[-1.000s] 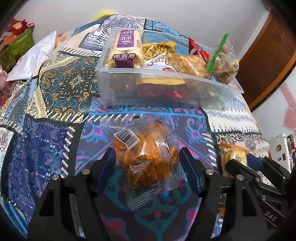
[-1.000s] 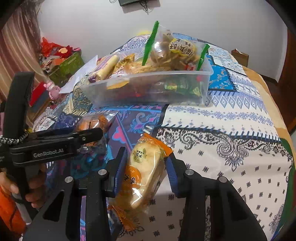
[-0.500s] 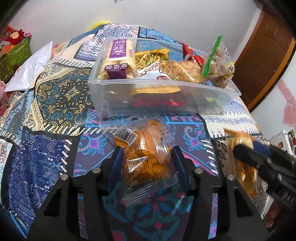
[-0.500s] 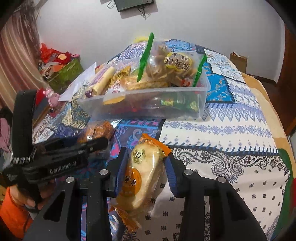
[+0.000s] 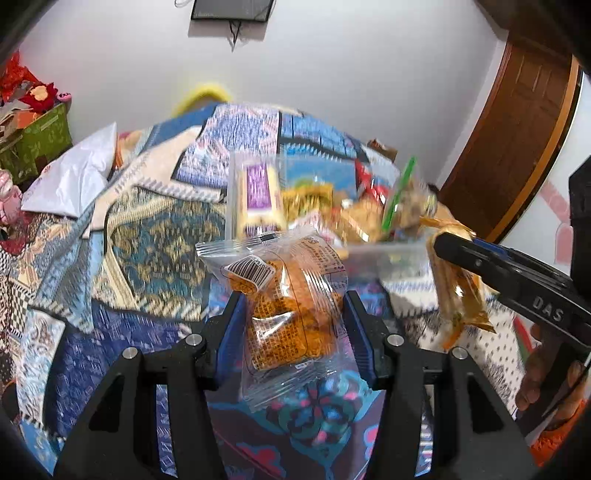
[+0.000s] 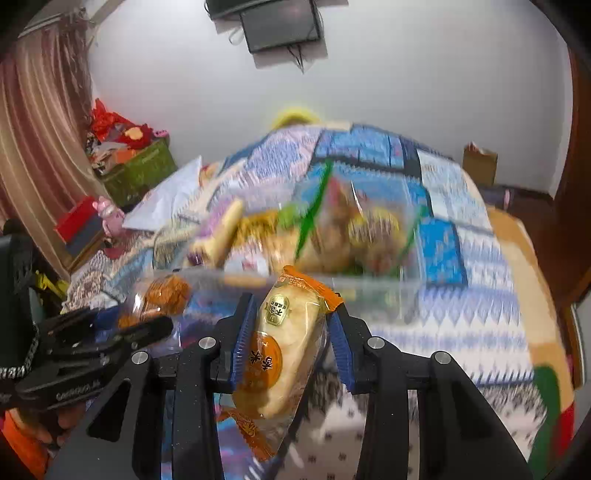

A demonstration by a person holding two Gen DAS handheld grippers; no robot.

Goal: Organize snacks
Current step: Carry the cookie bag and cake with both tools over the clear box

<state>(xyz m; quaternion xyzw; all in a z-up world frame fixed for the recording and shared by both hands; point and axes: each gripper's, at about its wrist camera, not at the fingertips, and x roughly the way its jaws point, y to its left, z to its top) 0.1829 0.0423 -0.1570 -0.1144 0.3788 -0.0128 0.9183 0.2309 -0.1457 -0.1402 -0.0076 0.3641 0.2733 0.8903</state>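
My left gripper [image 5: 293, 310] is shut on a clear packet of orange crackers [image 5: 284, 306] and holds it up above the patterned bedspread [image 5: 155, 243]. My right gripper [image 6: 291, 325] is shut on an orange-edged packet with a pale rice cake [image 6: 284, 347], also lifted. Each gripper shows in the other's view: the right gripper [image 5: 458, 254] with its packet at the right edge, the left gripper [image 6: 147, 325] with the crackers at the left. Beyond both stands a clear plastic bin [image 5: 255, 206] [image 6: 369, 288], blurred, filled with several snack packs.
A white pillow [image 5: 77, 177] lies on the bed's left side. A green box [image 5: 33, 140] with red things stands by the left wall. A wooden door [image 5: 517, 140] is at the right, and a dark screen [image 6: 280, 26] hangs on the white wall.
The left gripper's jaws closed on the cracker packet. Both grippers then rose with their packets, so the bin and bed sit lower and blurred in both views.
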